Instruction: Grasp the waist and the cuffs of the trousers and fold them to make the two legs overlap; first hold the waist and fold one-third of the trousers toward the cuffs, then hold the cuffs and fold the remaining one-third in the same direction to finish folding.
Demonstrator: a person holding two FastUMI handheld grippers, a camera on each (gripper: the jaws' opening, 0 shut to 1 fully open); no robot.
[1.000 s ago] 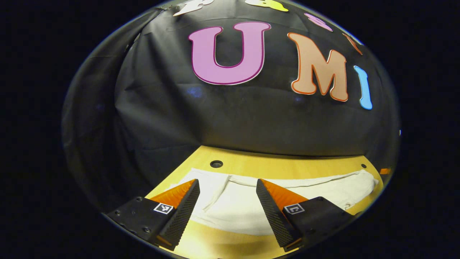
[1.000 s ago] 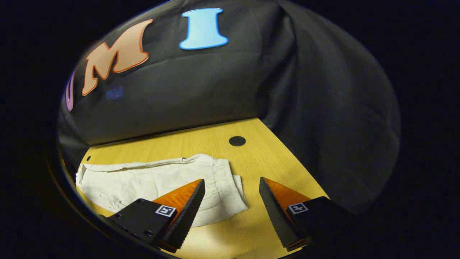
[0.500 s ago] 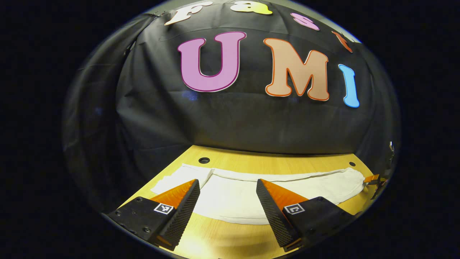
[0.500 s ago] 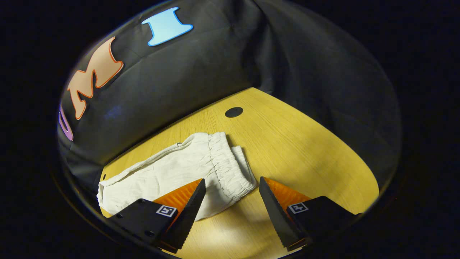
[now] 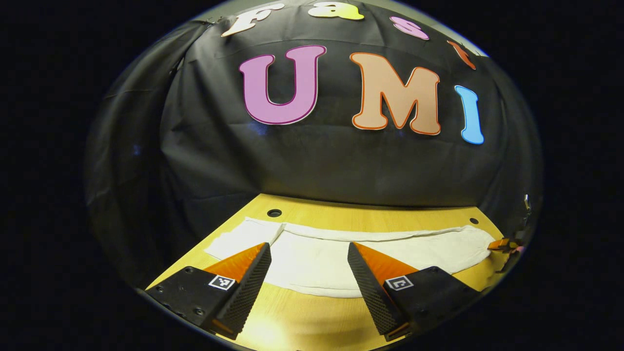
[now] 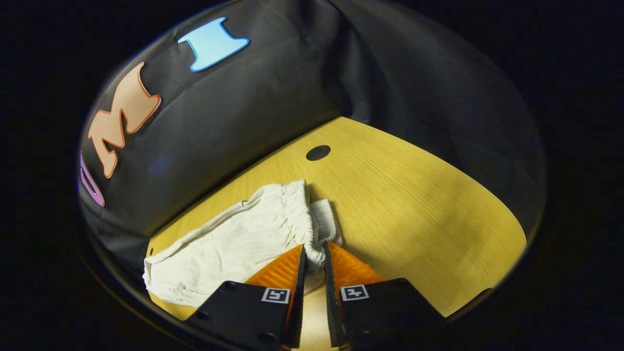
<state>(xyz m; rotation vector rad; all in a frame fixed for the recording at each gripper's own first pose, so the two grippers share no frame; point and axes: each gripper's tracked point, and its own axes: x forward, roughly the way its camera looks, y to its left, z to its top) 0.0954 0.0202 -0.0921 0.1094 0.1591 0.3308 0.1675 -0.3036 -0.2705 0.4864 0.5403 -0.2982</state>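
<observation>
White trousers (image 5: 404, 248) lie flat across the wooden table (image 5: 351, 222), cuff end (image 5: 241, 238) at the left and waist at the far right. My left gripper (image 5: 309, 246) hovers open over the leg part near the cuffs, with nothing between its fingers. In the right gripper view the trousers (image 6: 229, 243) stretch away to the left, and the gathered elastic waistband (image 6: 297, 209) bunches up at the near end. My right gripper (image 6: 314, 246) is shut on that waistband's near corner. The right gripper (image 5: 504, 243) also appears small at the waist end in the left gripper view.
A round hole (image 6: 318, 152) sits in the table (image 6: 419, 200) beyond the waist, with bare wood to its right. Another hole (image 5: 274, 213) lies behind the cuffs. The black cloth wall (image 5: 317, 161) rises right behind the table's far edge.
The right gripper's fingers have gone from wide apart to pressed together on the waistband, which now bunches upward. The left gripper stays open and has hardly moved.
</observation>
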